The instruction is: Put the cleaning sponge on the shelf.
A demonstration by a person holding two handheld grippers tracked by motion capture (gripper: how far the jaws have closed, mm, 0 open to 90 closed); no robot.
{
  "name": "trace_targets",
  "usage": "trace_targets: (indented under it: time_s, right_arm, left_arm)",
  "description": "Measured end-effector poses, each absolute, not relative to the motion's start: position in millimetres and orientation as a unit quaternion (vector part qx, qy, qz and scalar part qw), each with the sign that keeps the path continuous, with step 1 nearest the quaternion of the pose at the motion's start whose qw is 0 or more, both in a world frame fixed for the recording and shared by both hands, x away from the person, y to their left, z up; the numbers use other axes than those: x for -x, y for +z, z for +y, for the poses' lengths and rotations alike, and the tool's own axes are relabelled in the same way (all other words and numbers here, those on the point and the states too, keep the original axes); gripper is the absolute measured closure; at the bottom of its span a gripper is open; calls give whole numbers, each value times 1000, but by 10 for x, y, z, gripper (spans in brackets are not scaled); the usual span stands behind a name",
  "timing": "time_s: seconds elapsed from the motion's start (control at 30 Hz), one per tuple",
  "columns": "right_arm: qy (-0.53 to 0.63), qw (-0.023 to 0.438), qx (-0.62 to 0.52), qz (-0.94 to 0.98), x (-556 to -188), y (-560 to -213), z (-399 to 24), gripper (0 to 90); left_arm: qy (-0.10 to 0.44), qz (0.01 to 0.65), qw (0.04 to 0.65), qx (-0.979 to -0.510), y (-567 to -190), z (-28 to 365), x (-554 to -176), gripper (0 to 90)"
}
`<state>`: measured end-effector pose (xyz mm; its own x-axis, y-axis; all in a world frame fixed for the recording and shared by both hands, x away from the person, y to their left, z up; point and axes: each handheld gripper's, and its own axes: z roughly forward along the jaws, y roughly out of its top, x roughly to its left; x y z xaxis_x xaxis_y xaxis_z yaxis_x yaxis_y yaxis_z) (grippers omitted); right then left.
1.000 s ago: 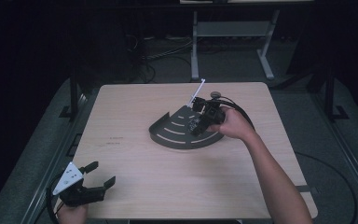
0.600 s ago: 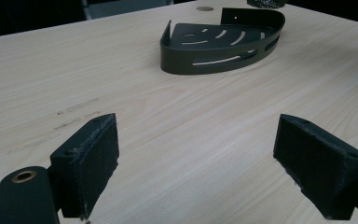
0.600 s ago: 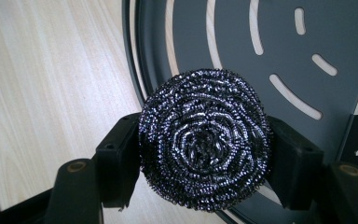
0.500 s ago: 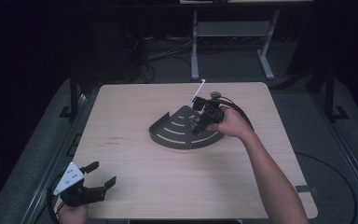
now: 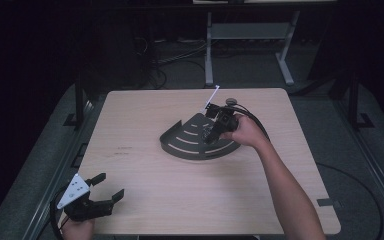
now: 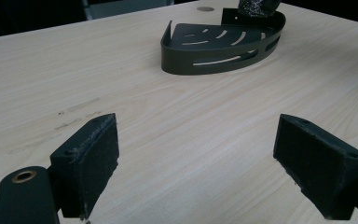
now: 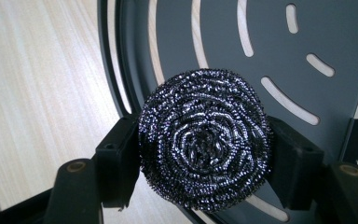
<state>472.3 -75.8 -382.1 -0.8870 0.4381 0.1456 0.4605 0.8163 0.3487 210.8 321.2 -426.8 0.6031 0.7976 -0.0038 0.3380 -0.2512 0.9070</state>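
A dark quarter-round corner shelf (image 5: 192, 142) with curved slots lies on the wooden table; it also appears in the left gripper view as the shelf (image 6: 214, 46) and close up as the shelf (image 7: 279, 51). My right gripper (image 5: 211, 134) hangs over the shelf, shut on a round steel-wool scourer (image 7: 205, 137) squeezed between both pads. The scourer (image 5: 207, 134) hovers just above the slotted floor. My left gripper (image 5: 107, 187) rests at the table's near left corner, jaws wide open with nothing between them (image 6: 196, 163).
The tabletop (image 5: 145, 170) stretches between the two grippers. A small round grommet (image 5: 231, 101) sits at the table's far edge. A thin white stick (image 5: 212, 95) points up behind the shelf. Dark floor, cables and a metal stand (image 5: 245, 35) lie beyond.
My right gripper has sunk a little with the scourer, down toward the shelf's floor. The left gripper has stayed put.
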Motion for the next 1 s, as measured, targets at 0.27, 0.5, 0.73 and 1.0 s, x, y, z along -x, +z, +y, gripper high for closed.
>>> trace_targets:
  time_s: [0.27,0.5,0.73,1.0]
  right_arm:
    - [-186,30,241,-952,-4776,-3918,-705,336]
    - [-179,34,245,-952,-4809,-4012,-663,335]
    - [-178,34,250,-951,-4828,-4065,-625,335]
    - [-176,32,256,-950,-4857,-4117,-620,334]
  left_arm:
    - [238,377,482,-754,-4269,3214,-2109,134]
    - [238,377,482,-754,-4269,3214,-2108,133]
    - [238,377,483,-753,-4268,3214,-2104,133]
    - [238,377,482,-754,-4268,3218,-2106,133]
